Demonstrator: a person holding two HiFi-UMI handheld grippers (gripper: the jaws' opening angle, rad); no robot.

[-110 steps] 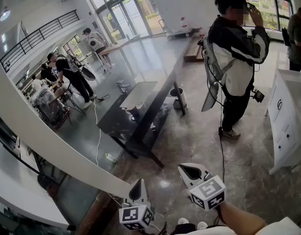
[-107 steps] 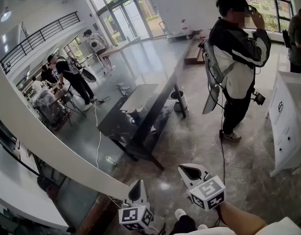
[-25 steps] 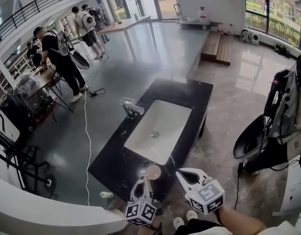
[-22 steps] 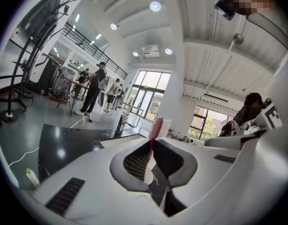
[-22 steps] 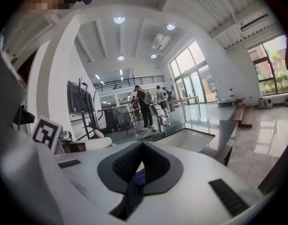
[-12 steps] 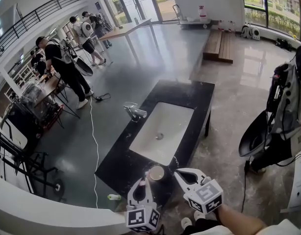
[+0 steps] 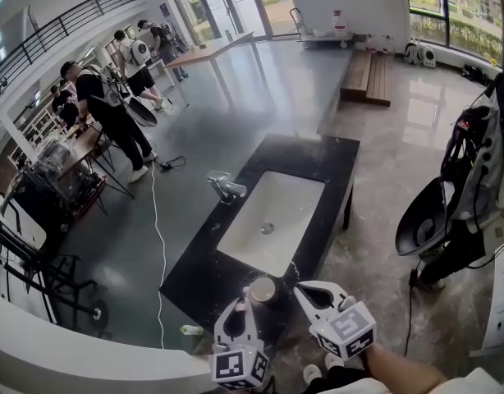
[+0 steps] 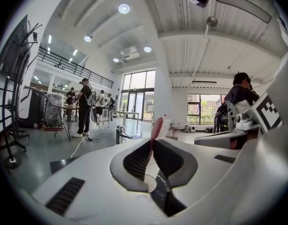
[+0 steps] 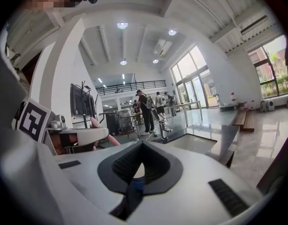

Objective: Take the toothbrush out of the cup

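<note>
Shows the left gripper with jaws pinching a pink toothbrush that stands upright above them, and the right gripper just beside it, jaws pressed together on nothing. Places the cup right by the left jaws on the black table, near the white sink. Looks like the lift-out step; calls next for raising the toothbrush straight up, clear of the rim, without tipping the cup.

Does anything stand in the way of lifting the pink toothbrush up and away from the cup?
Nothing visible does. The left gripper is shut on the toothbrush, and only open air is above it. The right gripper is beside the cup, not over it.
</note>
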